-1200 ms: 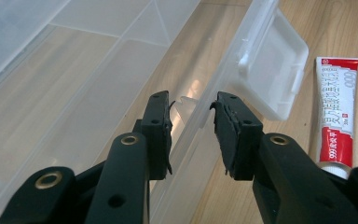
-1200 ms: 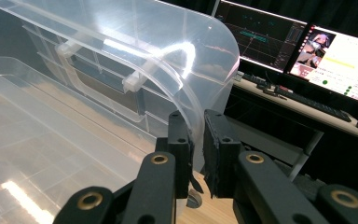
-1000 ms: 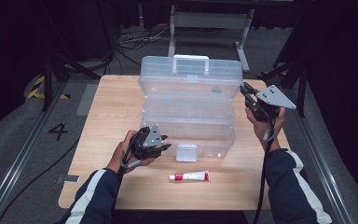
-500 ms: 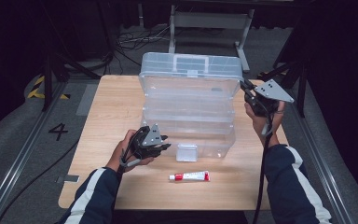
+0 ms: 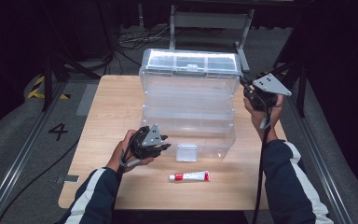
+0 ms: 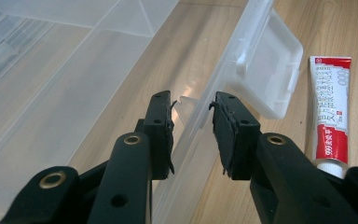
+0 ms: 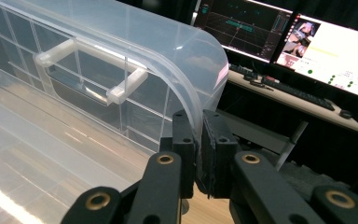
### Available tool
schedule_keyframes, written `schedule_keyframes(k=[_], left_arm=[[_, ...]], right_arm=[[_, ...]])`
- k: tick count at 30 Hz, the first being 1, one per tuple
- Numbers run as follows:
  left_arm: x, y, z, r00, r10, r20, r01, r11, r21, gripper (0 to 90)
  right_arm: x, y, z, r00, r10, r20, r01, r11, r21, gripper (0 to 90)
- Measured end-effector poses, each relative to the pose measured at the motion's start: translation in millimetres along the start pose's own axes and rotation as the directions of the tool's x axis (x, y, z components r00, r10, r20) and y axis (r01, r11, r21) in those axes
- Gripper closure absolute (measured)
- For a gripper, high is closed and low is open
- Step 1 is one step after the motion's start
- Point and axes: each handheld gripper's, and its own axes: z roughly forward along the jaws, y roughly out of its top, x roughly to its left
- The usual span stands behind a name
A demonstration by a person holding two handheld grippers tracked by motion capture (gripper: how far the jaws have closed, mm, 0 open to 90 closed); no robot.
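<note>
A clear plastic storage box [image 5: 189, 135] stands mid-table with its lid [image 5: 191, 84] raised upright at the back. My right gripper [image 5: 244, 88] is shut on the lid's right edge; in the right gripper view the pads [image 7: 199, 121] pinch the curved rim of the lid [image 7: 121, 37], and its handle [image 7: 88, 60] shows through the plastic. My left gripper [image 5: 165, 144] sits at the box's front left. Its jaws [image 6: 193, 109] stand apart astride the front rim without pressing it. The latch flap [image 6: 265, 70] hangs at the front, and a red-and-white tube [image 5: 189, 176] lies before it.
The wooden table [image 5: 112, 107] has free room left of the box and along the front edge. Dark floor with rails and cables surrounds it. A metal stand [image 5: 209, 21] is behind the table. Monitors [image 7: 317, 42] and a keyboard stand on a desk beyond the lid.
The lid has swung further up and back with the right gripper on its edge. The left gripper has stayed at the box's front.
</note>
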Motion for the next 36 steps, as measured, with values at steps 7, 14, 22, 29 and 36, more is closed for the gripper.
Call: schedule_keyframes(k=[7, 14, 22, 29, 36], left_arm=[[0.4, -0.4, 0.1, 1.0000, -0.007, 0.003, 0.007, 1.0000, -0.004, 68.1], [0.6, -0.8, 0.1, 1.0000, 0.002, 0.002, -0.002, 1.0000, -0.006, 68.2], [0.3, -1.1, 0.3, 1.0000, -0.004, -0.001, 0.004, 0.9999, -0.010, 68.0], [0.6, -1.5, 0.4, 1.0000, -0.005, 0.001, 0.005, 0.9999, -0.013, 68.0], [2.4, -2.0, 1.7, 0.9999, -0.006, 0.014, 0.006, 0.9997, -0.022, 67.9]], right_arm=[[-5.7, 4.1, 7.1, 0.9997, 0.020, -0.014, -0.019, 0.9996, 0.021, 85.0], [-11.3, 7.6, 15.4, 0.9988, 0.042, -0.026, -0.041, 0.9985, 0.038, 85.1], [-16.2, 11.1, 23.2, 0.9976, 0.060, -0.033, -0.058, 0.9966, 0.059, 85.2], [-19.5, 12.7, 31.3, 0.9965, 0.076, -0.033, -0.074, 0.9950, 0.067, 85.2], [-23.4, 12.8, 37.8, 0.9947, 0.096, -0.038, -0.093, 0.9931, 0.072, 85.3]])
